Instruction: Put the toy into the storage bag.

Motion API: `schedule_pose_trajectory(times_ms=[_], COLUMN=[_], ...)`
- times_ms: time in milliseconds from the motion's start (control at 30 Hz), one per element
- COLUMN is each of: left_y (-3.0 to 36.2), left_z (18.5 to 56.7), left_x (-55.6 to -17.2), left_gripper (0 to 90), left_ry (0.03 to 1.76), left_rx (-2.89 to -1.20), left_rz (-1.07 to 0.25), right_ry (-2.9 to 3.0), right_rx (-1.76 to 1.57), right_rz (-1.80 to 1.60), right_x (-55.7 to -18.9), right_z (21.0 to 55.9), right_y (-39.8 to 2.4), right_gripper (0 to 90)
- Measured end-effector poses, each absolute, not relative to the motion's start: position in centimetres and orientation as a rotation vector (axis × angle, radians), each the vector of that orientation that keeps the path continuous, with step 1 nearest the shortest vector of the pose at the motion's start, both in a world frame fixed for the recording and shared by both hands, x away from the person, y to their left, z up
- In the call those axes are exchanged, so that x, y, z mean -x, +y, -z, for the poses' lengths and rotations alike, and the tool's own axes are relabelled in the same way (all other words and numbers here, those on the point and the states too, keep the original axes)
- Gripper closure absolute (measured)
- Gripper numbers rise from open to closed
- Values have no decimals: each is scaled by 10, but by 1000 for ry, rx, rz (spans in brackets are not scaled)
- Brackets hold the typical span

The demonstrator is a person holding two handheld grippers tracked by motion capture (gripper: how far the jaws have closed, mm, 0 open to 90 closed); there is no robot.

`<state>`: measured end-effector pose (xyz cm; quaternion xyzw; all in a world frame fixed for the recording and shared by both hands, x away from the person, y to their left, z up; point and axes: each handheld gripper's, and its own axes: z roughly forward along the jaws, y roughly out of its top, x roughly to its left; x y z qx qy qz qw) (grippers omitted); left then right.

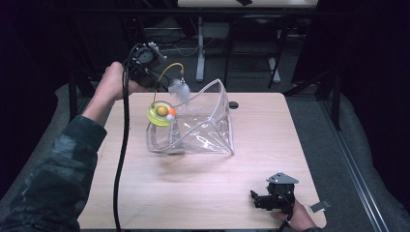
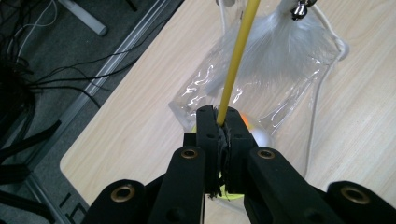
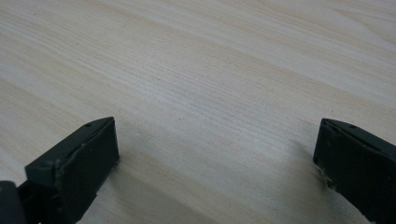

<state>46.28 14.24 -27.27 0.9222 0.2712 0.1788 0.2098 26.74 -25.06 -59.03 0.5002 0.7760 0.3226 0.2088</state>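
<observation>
Pale wood grain is covering the one desk (image 1: 203, 193), whose far edge is partly lying behind a single clear plastic bag (image 1: 208, 130) that is standing open below and in front of the left tool (image 2: 219, 123). Glare on the plastic is making the bag's lower contents hard to read. One cat toy is hanging from that tool: its yellow wand (image 2: 236, 60) is curving up and over, a white feather tuft (image 1: 180, 90) is dangling at the bag's mouth, and a yellow ring (image 1: 161, 114) with small balls is sitting at the bag's near-left rim; how many balls there are is unclear. The left hand (image 1: 113, 82) is being held raised above the desk's far-left corner, forearm in a camouflage sleeve (image 1: 63, 169) reaching forward. The left tool's jaws are pinching the wand tight. The right tool (image 1: 273, 195) is resting low at the near-right desk edge, its hand cut off by the frame; its jaws are standing wide apart with bare desk between them.
</observation>
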Motion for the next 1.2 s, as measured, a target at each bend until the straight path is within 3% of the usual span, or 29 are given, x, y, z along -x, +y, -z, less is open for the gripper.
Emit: schedule_pose_trajectory(times_ms=[1200], left_y=[108], left_z=[338], left_x=[-481], left_gripper=[882], left_ry=[742], left_rx=[-2625], left_rz=[-331], right_ry=[2160], right_rx=[-1388], right_rz=[-898], right_x=[-267], right_z=[590], right_y=[-251], right_gripper=[0])
